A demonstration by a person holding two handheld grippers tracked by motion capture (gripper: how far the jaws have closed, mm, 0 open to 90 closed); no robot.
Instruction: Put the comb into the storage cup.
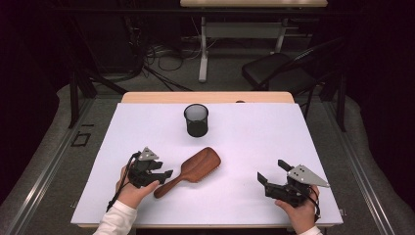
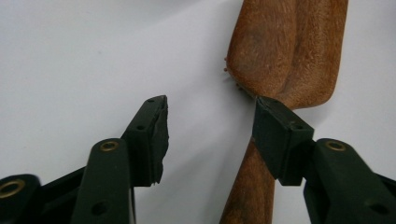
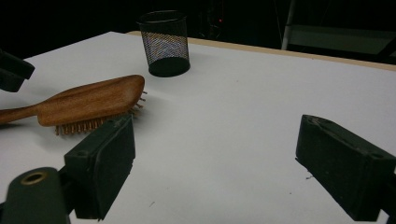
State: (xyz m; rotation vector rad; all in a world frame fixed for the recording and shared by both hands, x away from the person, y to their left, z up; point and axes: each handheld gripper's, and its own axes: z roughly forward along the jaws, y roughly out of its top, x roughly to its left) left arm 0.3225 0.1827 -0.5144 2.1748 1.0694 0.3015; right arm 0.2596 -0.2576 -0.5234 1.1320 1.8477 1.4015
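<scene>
A: Brush pos.?

B: Brush (image 1: 193, 170) lies on the white table (image 1: 254, 147), bristles down, wooden back up. Head points to approx. 2 o'clock, handle to approx. 8 o'clock in the high view. Handle end is just beside the left gripper (image 1: 164, 174).

A: Left gripper status?

B: Jaws spread, nothing clamped. In the left gripper view the gripper (image 2: 210, 121) sits low over the brush (image 2: 285, 51); one jaw overlaps the neck where handle meets head, the other is over bare table at the 9 o'clock side. Contact w/ the wood: cannot tell. Hand (image 1: 134, 188) holds it from the 6 o'clock edge.

A: Right gripper?

B: Right gripper (image 1: 274, 171) is at approx. 4 o'clock on the table, well apart from the brush. Jaws wide open, empty, aimed toward 10 o'clock. In its own view the gripper (image 3: 215, 158) frames bare table; brush (image 3: 93, 100) shows at upper left w/ bristles visible under the head.

A: Other items?

B: Black mesh cup (image 1: 196, 120), upright, at 12 o'clock from the brush, near but not touching. Also seen in the right gripper view (image 3: 164, 43).
</scene>
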